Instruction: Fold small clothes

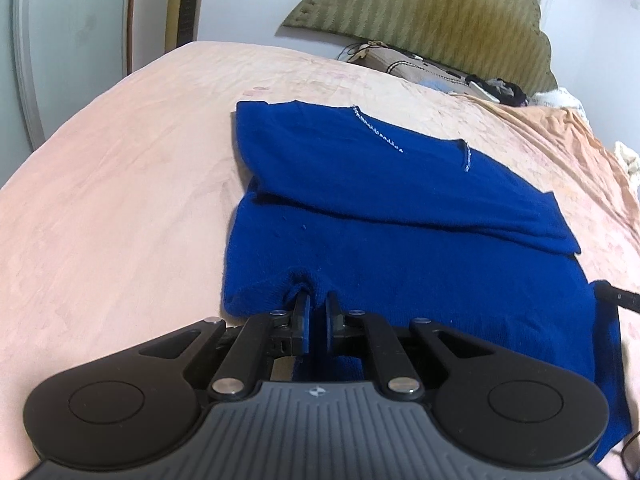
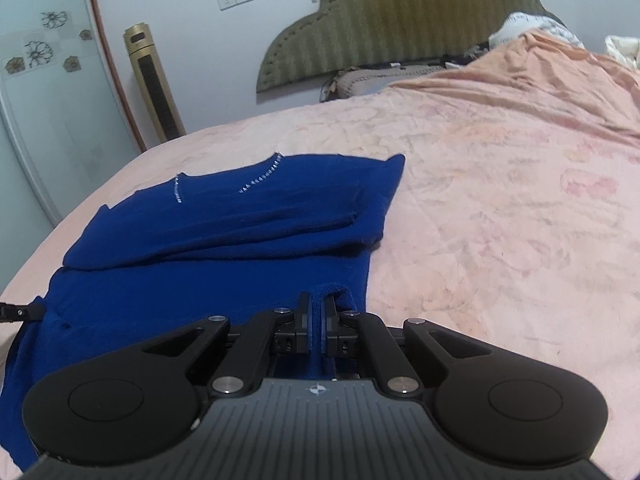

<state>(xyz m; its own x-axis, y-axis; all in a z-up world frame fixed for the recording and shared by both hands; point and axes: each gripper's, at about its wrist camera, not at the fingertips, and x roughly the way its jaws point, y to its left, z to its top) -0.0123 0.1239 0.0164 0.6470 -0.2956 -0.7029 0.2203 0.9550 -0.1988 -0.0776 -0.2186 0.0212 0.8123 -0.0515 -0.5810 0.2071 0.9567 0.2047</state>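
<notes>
A blue sweater lies spread on a bed covered by a peach blanket. Its sleeves are folded across the chest, making a thicker band over the upper body, and a line of small silvery beads runs along the neckline. The neck end points toward the green padded headboard, and the hem end is nearest both cameras.

The left tool has its two fingers drawn together on the sweater's hem near the left corner; blue knit bunches up between and around the pads. The right tool is likewise clamped on the hem near the right corner, with a fold of blue fabric pinched between its fingers and rising slightly above them. In the left wrist view, a black tip of the right tool shows at the far right edge of the sweater, and the right wrist view shows the left tool's tip at the far left edge in the same way.

Beyond the bed, a gold tower fan stands against the white wall beside a pale door with flower decals. Pillows and loose items lie heaped at the foot of the headboard.
</notes>
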